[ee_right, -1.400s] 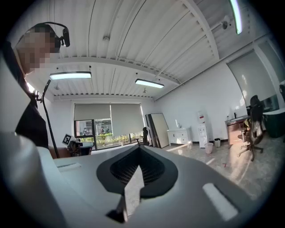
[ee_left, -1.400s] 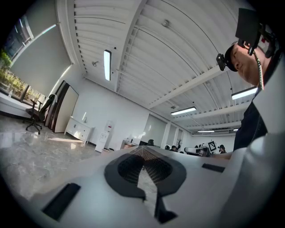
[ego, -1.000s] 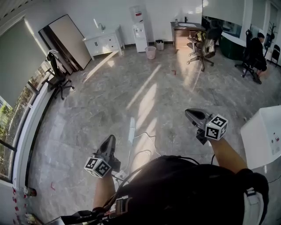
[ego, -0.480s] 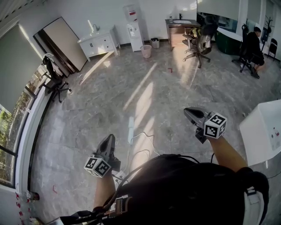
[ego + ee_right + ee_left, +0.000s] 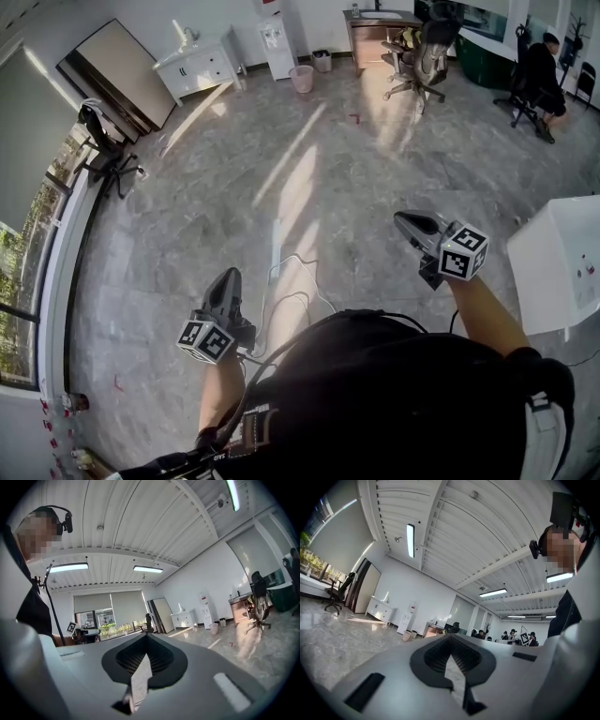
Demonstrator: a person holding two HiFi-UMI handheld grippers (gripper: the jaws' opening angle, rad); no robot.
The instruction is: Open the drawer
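L gripper (image 5: 228,275) & R gripper (image 5: 400,218) near, over marble floor (image 5: 187,216); both w/ jaws closed, nothing btwn them. White box-like unit (image 5: 558,267) at right. Far left by the wall: white drawer cabinet (image 5: 199,67), well apart from both grippers; water dispenser (image 5: 275,37) just right of it.

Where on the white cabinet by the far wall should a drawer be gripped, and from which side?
Probably a pull on the white cabinet's front face, approached from the open floor: its back stands against the wall and the front faces the room. The pulls are too small to see.
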